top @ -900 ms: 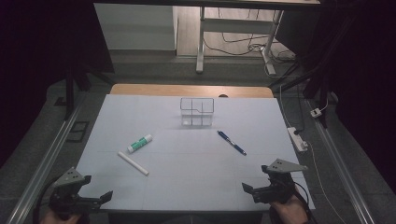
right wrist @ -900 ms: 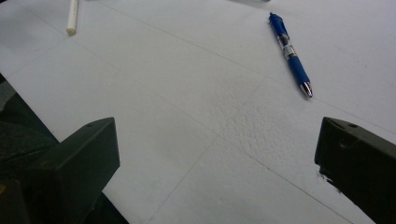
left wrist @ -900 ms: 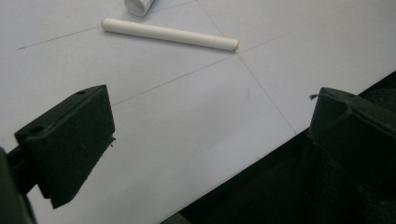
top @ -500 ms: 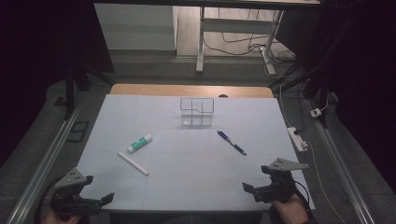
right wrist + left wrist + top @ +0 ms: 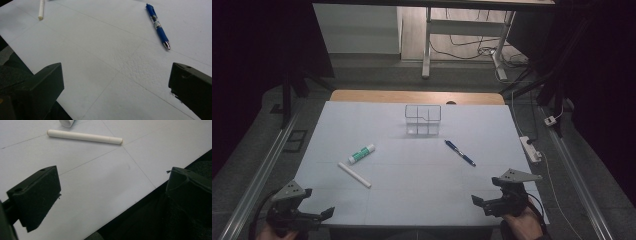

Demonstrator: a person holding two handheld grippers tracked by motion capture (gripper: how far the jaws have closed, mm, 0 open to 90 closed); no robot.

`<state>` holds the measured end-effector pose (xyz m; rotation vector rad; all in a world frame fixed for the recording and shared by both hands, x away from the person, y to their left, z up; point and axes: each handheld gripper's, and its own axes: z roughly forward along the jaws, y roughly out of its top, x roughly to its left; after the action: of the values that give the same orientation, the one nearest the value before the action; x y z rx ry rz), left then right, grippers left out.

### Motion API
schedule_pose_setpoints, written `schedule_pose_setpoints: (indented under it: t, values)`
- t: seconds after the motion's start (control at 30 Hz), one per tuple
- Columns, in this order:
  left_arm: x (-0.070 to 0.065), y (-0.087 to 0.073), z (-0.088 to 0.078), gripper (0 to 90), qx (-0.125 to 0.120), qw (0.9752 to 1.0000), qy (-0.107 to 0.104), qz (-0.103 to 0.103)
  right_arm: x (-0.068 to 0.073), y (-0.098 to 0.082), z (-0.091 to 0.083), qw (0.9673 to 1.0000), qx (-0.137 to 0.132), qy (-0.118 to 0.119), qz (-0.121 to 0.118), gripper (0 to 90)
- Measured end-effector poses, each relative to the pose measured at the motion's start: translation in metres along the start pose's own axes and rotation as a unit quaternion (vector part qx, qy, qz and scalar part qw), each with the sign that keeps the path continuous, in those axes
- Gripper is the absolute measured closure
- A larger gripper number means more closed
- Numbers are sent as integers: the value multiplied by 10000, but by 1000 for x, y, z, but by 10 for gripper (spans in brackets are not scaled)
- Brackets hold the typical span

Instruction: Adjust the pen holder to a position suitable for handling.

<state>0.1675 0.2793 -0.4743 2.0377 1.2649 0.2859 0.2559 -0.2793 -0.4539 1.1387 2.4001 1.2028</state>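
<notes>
White sheet (image 5: 412,190) bare near both hands, nothing yet collected: left gripper (image 5: 328,213) and right gripper (image 5: 476,201) gaping wide and empty at the near edge, white stick (image 5: 354,175) near the left, blue pen (image 5: 460,152) ahead of the right, glue stick (image 5: 362,153) untouched (clear organizer (image 5: 423,119) apparently empty too).

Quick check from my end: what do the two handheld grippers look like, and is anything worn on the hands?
Both are black, each with two blocky jaws. The left gripper and the right gripper each carry a grey three-cornered plate on top, with small holes in it. A dark cable loops off beside each. The jaw blocks have small screw holes. The hands look bare, with no sleeve to be seen.
</notes>
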Motion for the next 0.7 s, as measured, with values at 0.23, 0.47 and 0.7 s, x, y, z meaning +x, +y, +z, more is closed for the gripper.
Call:
schedule_pose_setpoints:
  t: [0.23, 0.47, 0.7]
  values:
    - [1, 0, -1, 0, -22, 10000, -47, -25, 6, 5, 2, 9996, 13, 101, -246, 0]
    - [1, 0, -1, 0, -30, 10000, -65, -18, 10, 12, 10, 9992, -9, 258, -309, 0]
    - [2, 0, -1, 0, -38, 10000, -79, -23, 9, 25, 19, 9989, -15, 334, -323, 0]
